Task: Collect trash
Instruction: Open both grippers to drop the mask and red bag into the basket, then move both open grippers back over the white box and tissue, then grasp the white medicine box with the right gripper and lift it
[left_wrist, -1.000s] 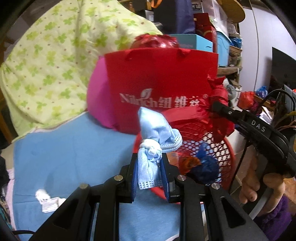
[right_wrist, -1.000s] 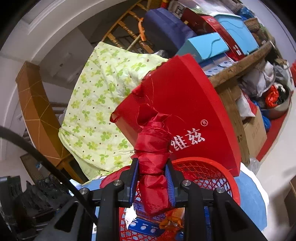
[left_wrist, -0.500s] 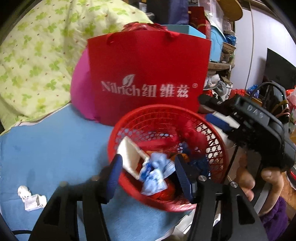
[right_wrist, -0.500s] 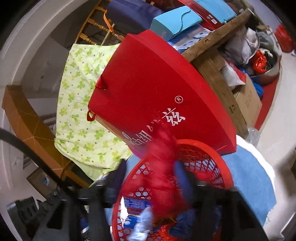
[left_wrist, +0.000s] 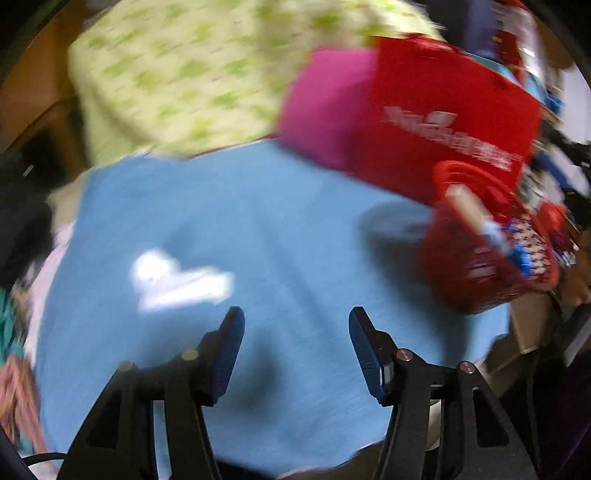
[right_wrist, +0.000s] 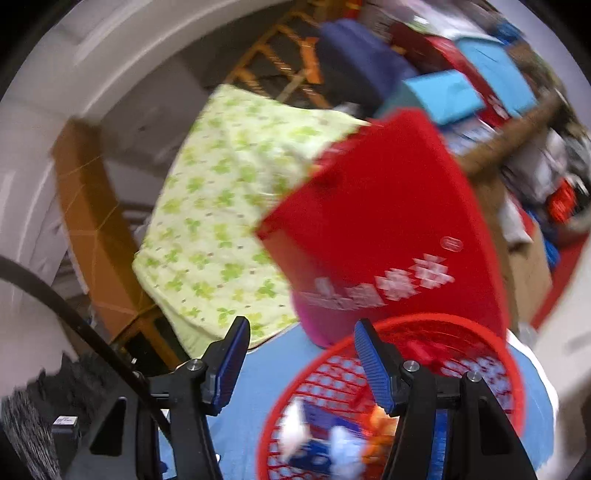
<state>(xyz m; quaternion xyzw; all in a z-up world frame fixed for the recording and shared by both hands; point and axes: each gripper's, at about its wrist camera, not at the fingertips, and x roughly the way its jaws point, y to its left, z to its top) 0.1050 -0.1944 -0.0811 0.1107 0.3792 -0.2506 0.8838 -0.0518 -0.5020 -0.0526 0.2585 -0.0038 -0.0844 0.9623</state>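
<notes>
A red mesh basket (left_wrist: 476, 273) with several pieces of trash in it stands at the right of the blue cloth; it also shows in the right wrist view (right_wrist: 491, 343). A crumpled white piece of trash (left_wrist: 177, 280) lies on the cloth, left and ahead of my left gripper (left_wrist: 295, 325), which is open and empty above the cloth. My right gripper (right_wrist: 301, 339) is open and empty, above the basket's left rim. Both views are motion-blurred.
A red paper bag (left_wrist: 443, 129) and a pink cushion (left_wrist: 325, 103) stand behind the basket. A green-patterned quilt (left_wrist: 192, 74) lies behind the blue cloth (left_wrist: 258, 206). Cluttered shelves and boxes (right_wrist: 461, 85) fill the back right.
Both grippers opened: the blue mask and the red wrapper dropped into the basket. My left gripper has swung left toward the white trash. My right gripper has shifted left over the rim.
</notes>
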